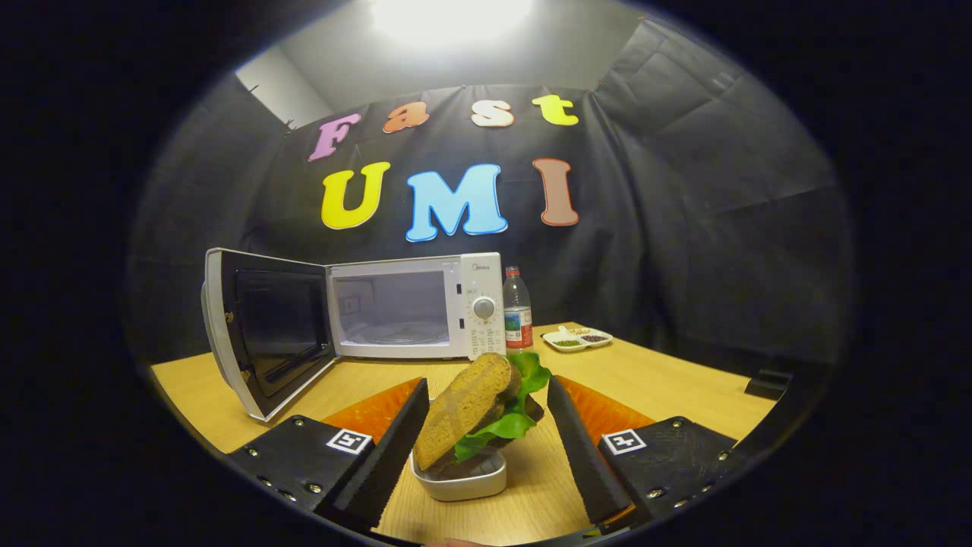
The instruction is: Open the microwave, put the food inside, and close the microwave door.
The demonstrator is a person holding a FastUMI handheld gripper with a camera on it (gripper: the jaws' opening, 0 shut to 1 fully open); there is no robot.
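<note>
A white microwave [414, 308] stands on the desk [683, 395] left of the frame's centre, its door [262, 330] swung wide open to the left and its pale cavity showing. In the lower centre, a brown-bread sandwich [474, 406] with green lettuce leans tilted in a small white dish [463, 480], between the spread fingers of the gripper [478, 448], which do not touch it.

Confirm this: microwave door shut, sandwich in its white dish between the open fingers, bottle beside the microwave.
Wrong on the door: the gripper view shows the microwave with its door swung open. The sandwich does sit in its white dish between the open gripper fingers, bottle beside the microwave.
</note>
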